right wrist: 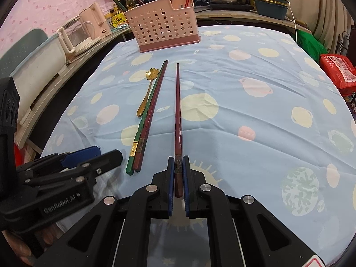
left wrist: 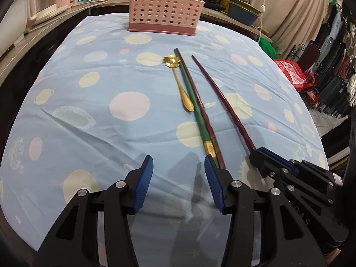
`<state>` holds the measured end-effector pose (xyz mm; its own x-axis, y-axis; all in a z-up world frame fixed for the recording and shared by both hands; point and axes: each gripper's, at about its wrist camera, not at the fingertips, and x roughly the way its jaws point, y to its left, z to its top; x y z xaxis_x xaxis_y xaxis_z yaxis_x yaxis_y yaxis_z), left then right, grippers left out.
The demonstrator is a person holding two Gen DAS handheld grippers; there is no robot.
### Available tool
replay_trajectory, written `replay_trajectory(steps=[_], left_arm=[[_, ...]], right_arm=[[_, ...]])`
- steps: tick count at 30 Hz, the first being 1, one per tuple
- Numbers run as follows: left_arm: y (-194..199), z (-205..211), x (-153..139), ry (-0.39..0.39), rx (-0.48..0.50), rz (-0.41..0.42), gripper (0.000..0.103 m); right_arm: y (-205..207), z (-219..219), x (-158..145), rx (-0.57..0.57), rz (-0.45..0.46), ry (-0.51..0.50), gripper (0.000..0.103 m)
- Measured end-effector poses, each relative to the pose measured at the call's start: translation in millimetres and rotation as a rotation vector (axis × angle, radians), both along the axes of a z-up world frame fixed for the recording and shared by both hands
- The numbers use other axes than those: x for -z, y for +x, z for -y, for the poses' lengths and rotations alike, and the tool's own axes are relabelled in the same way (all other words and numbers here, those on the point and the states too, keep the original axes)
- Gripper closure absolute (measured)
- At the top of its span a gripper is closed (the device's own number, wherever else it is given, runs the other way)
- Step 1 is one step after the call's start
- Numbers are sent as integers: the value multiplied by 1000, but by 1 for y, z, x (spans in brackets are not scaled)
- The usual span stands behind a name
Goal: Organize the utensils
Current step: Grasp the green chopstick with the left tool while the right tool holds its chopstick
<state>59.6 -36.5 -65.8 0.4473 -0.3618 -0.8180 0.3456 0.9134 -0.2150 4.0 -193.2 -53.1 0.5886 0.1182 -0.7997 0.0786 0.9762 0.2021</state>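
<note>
Jaws of the right gripper (right wrist: 178, 173) clamp 1 dark red chopstick (right wrist: 178, 115) at its near end, left gripper (left wrist: 179, 166) gaping empty, leaving the green-and-red pair (right wrist: 148, 120) and gold spoon (right wrist: 146, 93) loose, pink holder (right wrist: 164, 29) far off: barely begun.

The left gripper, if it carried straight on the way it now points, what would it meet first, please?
The left gripper, fingers open, points along bare tablecloth, left of the gold spoon and the green chopstick. The first thing in line looks to be the pink utensil basket, though fisheye depth is uncertain.
</note>
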Motion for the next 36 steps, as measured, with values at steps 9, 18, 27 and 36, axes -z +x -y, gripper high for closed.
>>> replay_trajectory(steps=[9, 18, 27, 36], left_arm=[[-7, 14, -6, -24, 61, 10, 57], [-2, 16, 0, -7, 52, -4, 59], [-3, 9, -3, 2, 31, 5, 58], [-4, 24, 0, 59, 45, 15, 61]], right_arm=[[1, 3, -1, 7, 2, 3, 96], [-1, 9, -15, 18, 23, 1, 96], [-1, 8, -14, 12, 25, 12, 96], [-2, 10, -18, 13, 31, 13, 96]])
